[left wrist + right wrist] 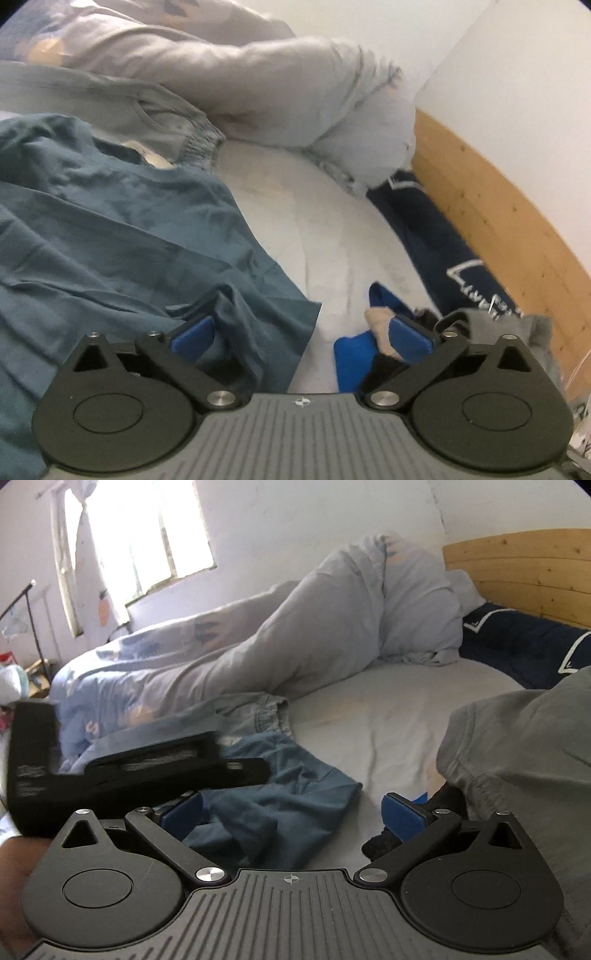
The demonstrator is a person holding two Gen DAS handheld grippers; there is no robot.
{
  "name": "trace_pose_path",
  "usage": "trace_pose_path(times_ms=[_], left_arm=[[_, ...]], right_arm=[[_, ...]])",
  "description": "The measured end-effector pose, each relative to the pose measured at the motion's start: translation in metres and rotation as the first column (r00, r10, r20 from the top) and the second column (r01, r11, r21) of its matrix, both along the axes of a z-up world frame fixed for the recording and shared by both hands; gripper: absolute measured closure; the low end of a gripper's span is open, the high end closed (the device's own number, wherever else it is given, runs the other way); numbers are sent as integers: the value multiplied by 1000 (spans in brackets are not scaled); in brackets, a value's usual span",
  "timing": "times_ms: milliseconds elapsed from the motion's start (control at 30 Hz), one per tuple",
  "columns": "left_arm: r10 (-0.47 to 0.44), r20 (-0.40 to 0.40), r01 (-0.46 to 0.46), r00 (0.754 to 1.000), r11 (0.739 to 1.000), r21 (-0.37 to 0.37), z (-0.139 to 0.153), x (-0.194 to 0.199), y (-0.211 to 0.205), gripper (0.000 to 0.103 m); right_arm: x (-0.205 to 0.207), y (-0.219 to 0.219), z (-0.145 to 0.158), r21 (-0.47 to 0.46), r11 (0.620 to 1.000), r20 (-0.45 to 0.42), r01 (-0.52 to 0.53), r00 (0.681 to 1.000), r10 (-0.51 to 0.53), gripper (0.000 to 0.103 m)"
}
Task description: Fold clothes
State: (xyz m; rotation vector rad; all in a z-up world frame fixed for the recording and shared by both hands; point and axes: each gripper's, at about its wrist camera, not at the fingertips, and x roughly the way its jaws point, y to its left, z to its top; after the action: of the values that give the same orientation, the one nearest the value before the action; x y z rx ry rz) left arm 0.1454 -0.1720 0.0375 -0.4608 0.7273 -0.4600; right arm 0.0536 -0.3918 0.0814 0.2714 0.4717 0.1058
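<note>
Both grippers had their blue fingers spread wide apart, and neither pair held anything. Between the fingers of the left gripper [301, 334] lay a rumpled corner of the blue shirt [122, 236], with one left pad [192, 334] sitting on the cloth. The right gripper [291, 814] hung low over the same corner, its pads on either side of it but not pinching. The shirt lay spread on the white sheet [295, 206] of the bed, crumpled and not flat. In the left wrist view its long way ran from the near left up toward the pile of bedding, with the neck hole at the far end. A small pale tag [153, 157] showed inside the neck, but its writing was too blurry to read. Just past the shirt lay a light grey garment [162, 122] with a bunched stretchy band. A big puffy grey quilt [295, 627] with blue patterns was heaped along the far side of the bed. A dark blue pillow [443, 236] with white lines and letters lay next to the wooden headboard [498, 206], though the letters could not be read. A bright window [147, 535] shone in the white wall, and a grey sleeve [524, 746] filled the right side.
</note>
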Motion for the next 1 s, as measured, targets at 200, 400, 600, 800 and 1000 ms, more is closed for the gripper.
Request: trace_pose_path(times_ms=[200, 400, 600, 800, 1000], left_arm=[[98, 87, -96, 991, 995, -31, 21, -38, 40, 0], [165, 210, -157, 964, 986, -54, 60, -100, 93, 0], [298, 260, -263, 919, 951, -160, 98, -178, 171, 0], [468, 307, -407, 829, 881, -243, 114, -258, 245, 0], [547, 314, -467, 776, 833, -297, 125, -312, 282, 0]], right_arm=[[-8, 0, 5, -1, 1000, 28, 24, 999, -24, 0], [-25, 3, 13, -12, 998, 70, 56, 996, -55, 0], [-80, -1, 22, 67, 994, 192, 84, 977, -96, 0], [-163, 2, 22, 91, 992, 261, 88, 959, -109, 0], [-220, 25, 16, 27, 999, 232, 31, 972, -36, 0]])
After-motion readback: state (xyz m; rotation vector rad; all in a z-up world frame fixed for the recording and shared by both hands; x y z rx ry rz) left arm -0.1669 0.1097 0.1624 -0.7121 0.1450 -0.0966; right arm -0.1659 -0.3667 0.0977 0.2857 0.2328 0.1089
